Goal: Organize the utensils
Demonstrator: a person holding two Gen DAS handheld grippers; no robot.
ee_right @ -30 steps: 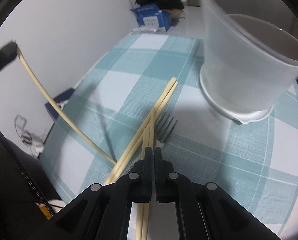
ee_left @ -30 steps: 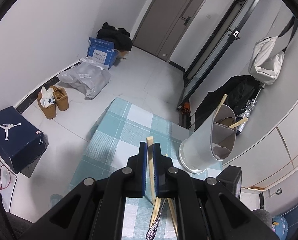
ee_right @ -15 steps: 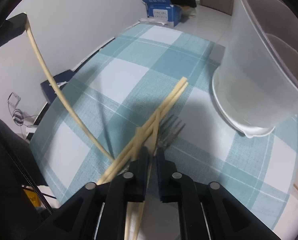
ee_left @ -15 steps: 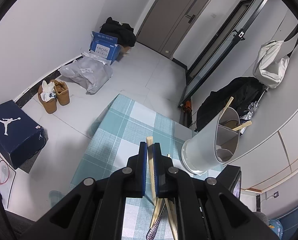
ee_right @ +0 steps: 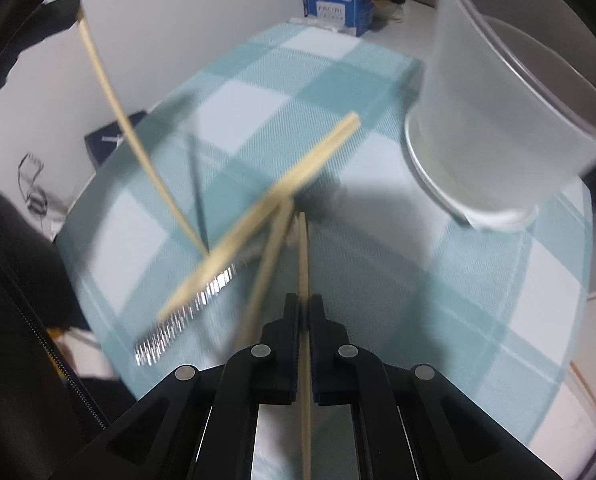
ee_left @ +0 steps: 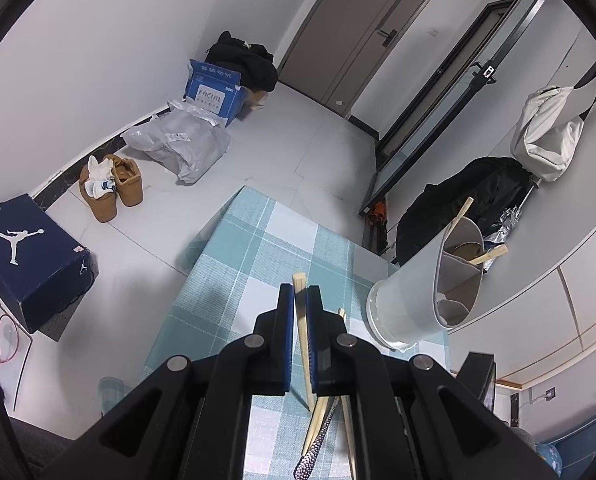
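Each gripper holds one chopstick: the left gripper (ee_left: 300, 300) clenches one chopstick (ee_left: 302, 334), the right gripper (ee_right: 303, 312) another (ee_right: 303, 256). About three more chopsticks (ee_right: 282, 188) and a fork (ee_right: 186, 312) lie blurred on the counter (ee_right: 437, 280). The divided utensil holder (ee_left: 425, 292) contains roughly two chopsticks (ee_left: 491, 254).

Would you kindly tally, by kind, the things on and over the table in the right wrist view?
Chopsticks: 5 (one in the left claw, one in the right claw, seemingly three on the tablecloth, blurred)
Metal fork: 1
Utensil holder: 1
Total: 7
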